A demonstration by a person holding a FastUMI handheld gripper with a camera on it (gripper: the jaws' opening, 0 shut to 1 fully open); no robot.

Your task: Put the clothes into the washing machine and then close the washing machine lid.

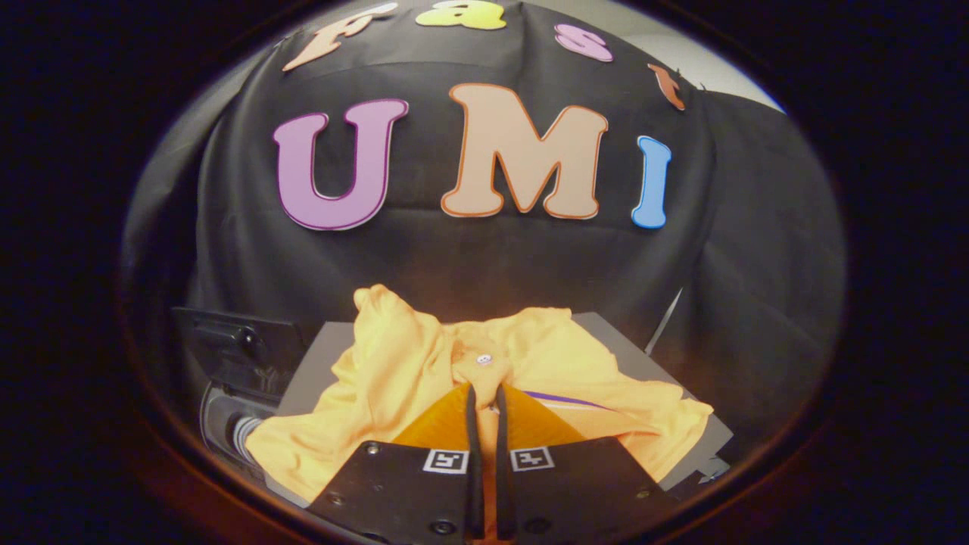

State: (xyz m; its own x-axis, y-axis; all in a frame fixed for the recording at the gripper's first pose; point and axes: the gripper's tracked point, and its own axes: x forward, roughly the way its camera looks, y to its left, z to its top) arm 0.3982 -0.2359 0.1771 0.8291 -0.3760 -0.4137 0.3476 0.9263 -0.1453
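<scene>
A yellow shirt [394, 363] lies crumpled on a grey board [314, 363], with a small white button [484, 359] just ahead of my fingertips. My gripper [485, 390] is over the middle of the shirt with its fingers drawn almost together. A thin fold of the yellow cloth is pinched between them. To the left of the board stands the washing machine [227, 412]. Its dark lid [238, 341] is raised, and its round opening shows below the lid with something striped [244, 435] at the rim. The shirt's left edge hangs near that opening.
The black cloth wall rises close behind the board. A thin grey rod [665, 322] leans at the board's far right corner. The board's right corner [715, 446] sticks out beyond the shirt.
</scene>
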